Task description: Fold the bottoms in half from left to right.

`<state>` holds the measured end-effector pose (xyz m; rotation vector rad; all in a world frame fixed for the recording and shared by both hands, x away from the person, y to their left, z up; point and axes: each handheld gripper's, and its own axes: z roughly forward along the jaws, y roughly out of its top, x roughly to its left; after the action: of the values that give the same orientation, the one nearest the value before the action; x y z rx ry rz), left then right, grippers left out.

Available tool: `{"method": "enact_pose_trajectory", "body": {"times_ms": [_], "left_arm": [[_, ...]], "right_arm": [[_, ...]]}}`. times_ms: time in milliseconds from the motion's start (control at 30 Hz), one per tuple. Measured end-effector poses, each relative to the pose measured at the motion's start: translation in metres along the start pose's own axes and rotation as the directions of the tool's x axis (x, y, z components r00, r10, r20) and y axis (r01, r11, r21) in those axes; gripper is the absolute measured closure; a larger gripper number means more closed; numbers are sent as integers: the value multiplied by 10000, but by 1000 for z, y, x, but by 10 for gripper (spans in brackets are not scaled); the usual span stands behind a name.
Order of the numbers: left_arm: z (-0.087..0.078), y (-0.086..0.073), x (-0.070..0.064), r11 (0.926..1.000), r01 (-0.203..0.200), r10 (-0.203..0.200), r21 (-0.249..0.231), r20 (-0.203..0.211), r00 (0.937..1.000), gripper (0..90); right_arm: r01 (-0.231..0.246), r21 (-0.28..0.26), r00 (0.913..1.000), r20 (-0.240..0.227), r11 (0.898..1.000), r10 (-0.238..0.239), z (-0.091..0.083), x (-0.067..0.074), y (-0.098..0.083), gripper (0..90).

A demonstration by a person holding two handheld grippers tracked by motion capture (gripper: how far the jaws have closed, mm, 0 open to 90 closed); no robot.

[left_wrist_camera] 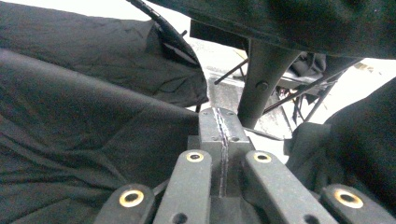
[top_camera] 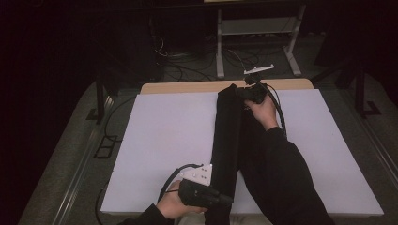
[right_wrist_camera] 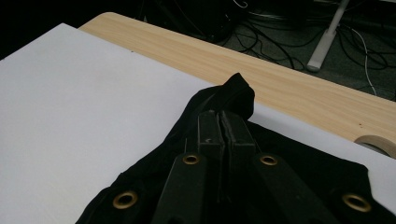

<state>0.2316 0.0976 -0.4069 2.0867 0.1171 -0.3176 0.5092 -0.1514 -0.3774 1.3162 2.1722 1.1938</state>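
A: How were the claws set?

B: Both were clenched. The right gripper [right_wrist_camera: 219,122] had its jaws pressed together over the far corner of the black garment [top_camera: 228,140], a peak of cloth poking up just beyond the tips. The left gripper [top_camera: 224,199] was clamped on the near end of the same garment; in the left gripper view its jaws [left_wrist_camera: 219,122] met with no gap, though the pinched cloth itself was hard to make out there.

A: And which way did the garment lie from them?

B: Between the two. Its long axis ran from the near edge of the white sheet [top_camera: 159,140] to the far edge, one claw at each end, so neither hand was nearer. The folded strip stretched away from the left gripper toward the right one.

A: What would the next move turn on?

B: I'd judge on both ends travelling together across the sheet, keeping that axis straight.

A: How did it look?

B: Matte black, soft, creased, folded into a long narrow band, with more black cloth spread to its right under the right sleeve [top_camera: 281,178]. Beyond the sheet's far edge, the wooden table edge [right_wrist_camera: 289,88] showed.
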Motion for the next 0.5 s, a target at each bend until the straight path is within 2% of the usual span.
{"method": "enact_pose_trajectory", "body": {"times_ms": [267, 500], "left_arm": [[15, 8, 6, 9999, 125, -122, -102, 280, 9995, 892], [29, 14, 9, 9996, 251, -245, -149, 348, 9991, 892]], "right_arm": [[113, 254, 9999, -57, 9996, -112, -3, -12, -1, 861], [-4, 551, 9997, -260, 9985, 18, -6, -27, -5, 863]]}}
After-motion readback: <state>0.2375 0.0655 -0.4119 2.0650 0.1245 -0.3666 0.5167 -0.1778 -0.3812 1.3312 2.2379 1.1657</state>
